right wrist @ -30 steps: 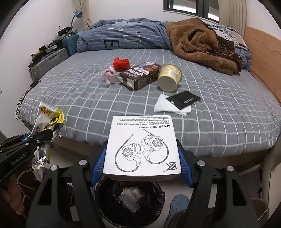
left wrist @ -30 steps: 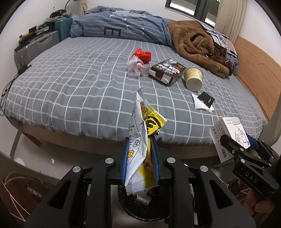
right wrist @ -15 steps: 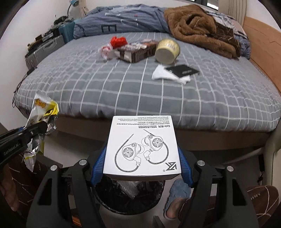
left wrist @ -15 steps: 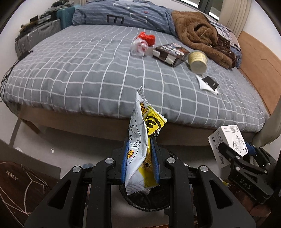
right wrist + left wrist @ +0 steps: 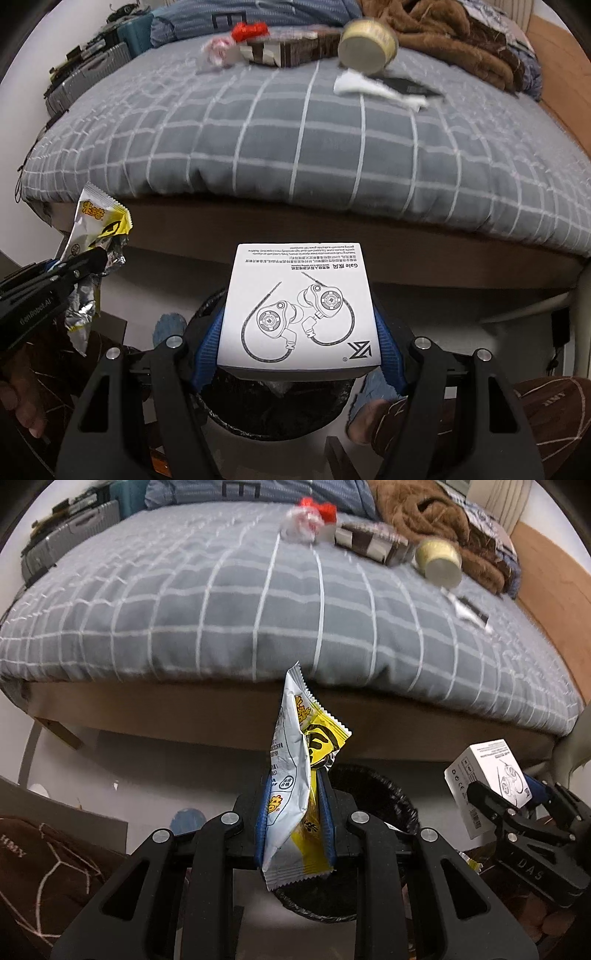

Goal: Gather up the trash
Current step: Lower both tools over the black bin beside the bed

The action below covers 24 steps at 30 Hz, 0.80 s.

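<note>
two pieces of trash carried to the bin, release step at hand

left hand-held gripper (image 5: 294, 823) clamped on a yellow-and-silver snack wrapper (image 5: 295, 775), held upright over the near rim of the black-lined trash bin (image 5: 384, 786) at 6 o'clock in the left wrist view. right hand-held gripper (image 5: 297, 343) clamped on a white earphone box (image 5: 299, 306), poised directly above the same bin, seen at 6 o'clock in the right wrist view. more trash left up on the bed (image 5: 295, 155) toward 12 o'clock: a red wrapper (image 5: 249, 29), a crumpled clear bag (image 5: 218, 51), a brown carton (image 5: 291, 50), a tipped cup (image 5: 367, 42), white paper with a black card (image 5: 380, 88). likely next: lowering both loads a little closer to the opening, then parting the jaws so each drops inside and not onto the floor; wrapper light and liable to drift or cling to a pad.
</note>
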Tool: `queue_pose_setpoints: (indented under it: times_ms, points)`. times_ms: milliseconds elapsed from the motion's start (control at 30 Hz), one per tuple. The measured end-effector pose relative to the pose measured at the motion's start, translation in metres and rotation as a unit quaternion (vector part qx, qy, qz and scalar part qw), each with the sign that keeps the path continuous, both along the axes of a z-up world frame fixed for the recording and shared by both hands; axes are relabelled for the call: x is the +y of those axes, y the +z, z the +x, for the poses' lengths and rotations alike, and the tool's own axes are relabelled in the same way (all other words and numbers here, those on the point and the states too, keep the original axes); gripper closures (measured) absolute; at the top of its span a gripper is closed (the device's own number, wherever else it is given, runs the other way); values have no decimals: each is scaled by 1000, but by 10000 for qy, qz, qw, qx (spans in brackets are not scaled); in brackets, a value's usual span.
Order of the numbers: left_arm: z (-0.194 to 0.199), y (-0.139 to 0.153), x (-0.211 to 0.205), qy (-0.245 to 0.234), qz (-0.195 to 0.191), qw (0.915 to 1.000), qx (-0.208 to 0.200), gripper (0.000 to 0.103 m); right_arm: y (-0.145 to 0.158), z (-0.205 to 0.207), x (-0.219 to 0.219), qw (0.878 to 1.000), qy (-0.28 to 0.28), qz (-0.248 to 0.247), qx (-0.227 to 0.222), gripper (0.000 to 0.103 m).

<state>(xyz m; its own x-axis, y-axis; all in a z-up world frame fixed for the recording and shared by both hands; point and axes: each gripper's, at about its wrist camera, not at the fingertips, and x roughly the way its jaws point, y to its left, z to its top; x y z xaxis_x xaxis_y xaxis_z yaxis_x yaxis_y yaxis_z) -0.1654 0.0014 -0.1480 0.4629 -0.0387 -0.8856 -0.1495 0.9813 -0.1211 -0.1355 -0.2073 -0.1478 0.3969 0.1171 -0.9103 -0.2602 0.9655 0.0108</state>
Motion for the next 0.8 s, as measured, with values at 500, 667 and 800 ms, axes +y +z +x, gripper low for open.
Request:
queue_pose_setpoints:
  times_ms: [500,667,800]
  points:
    - [23,-73,0,-100,-35,9963,850,81,-71,17,15,9960,222,-65,862,36]
    - [26,-86,3,-62,3,9942,1070,81,-82,15,24,9939,377,-49,1036,36]
    - [25,-90,8,-11,8,9936,1126,81,-86,13,29,9928,517,-70,1078,31]
